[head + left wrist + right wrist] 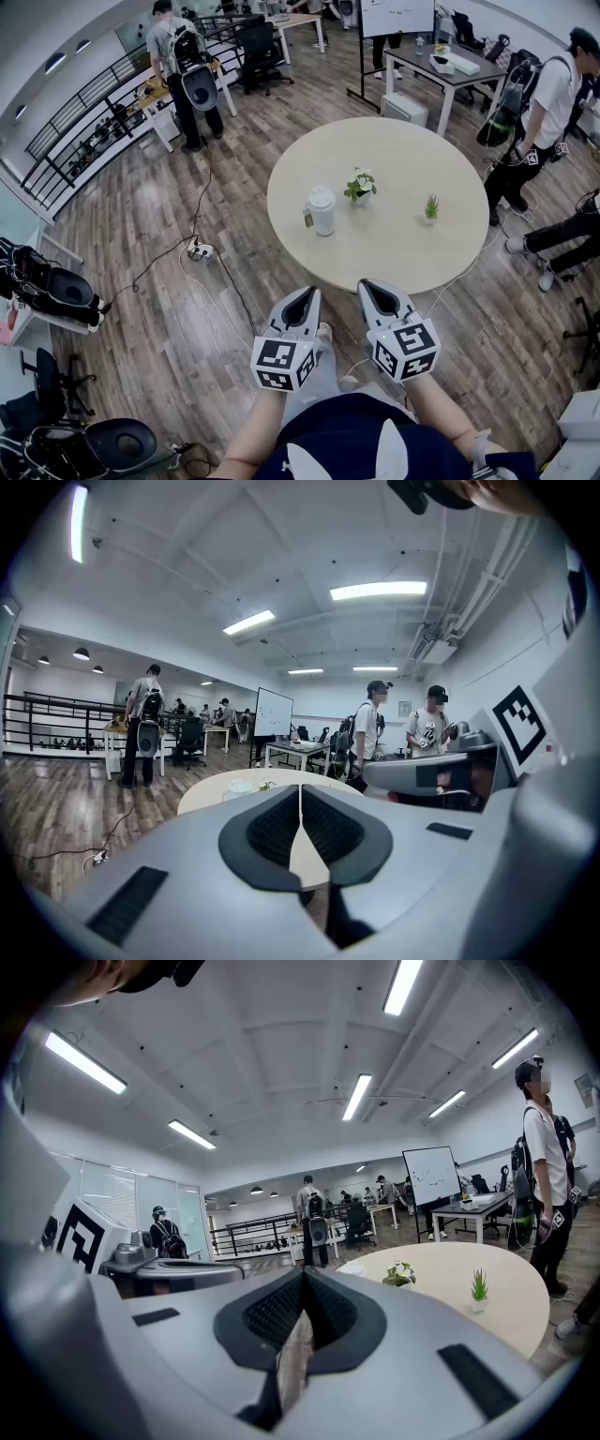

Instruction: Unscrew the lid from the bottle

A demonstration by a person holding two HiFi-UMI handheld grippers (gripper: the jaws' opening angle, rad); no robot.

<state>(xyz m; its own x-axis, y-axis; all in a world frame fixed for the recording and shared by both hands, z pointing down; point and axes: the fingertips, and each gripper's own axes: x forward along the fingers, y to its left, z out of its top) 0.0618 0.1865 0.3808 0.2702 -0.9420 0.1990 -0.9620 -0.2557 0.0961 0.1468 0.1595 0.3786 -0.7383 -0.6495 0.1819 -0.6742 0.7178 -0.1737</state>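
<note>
A white bottle with a white lid point(322, 210) stands upright on the round beige table point(394, 253), left of its middle. In the left gripper view the bottle point(238, 786) shows small, just above the jaws. Both grippers hang short of the table's near edge, side by side above the person's lap. My left gripper point(308, 294) is shut with nothing between its jaws, and they meet in a closed seam point(300, 797). My right gripper point(368, 285) is shut and empty too point(304, 1283). Neither touches the bottle.
Two small potted plants point(360, 186) point(431, 207) stand on the table to the right of the bottle. A power strip with cables point(199, 250) lies on the wooden floor to the left. People stand at the right point(539, 112) and far left point(183, 70), among desks and office chairs.
</note>
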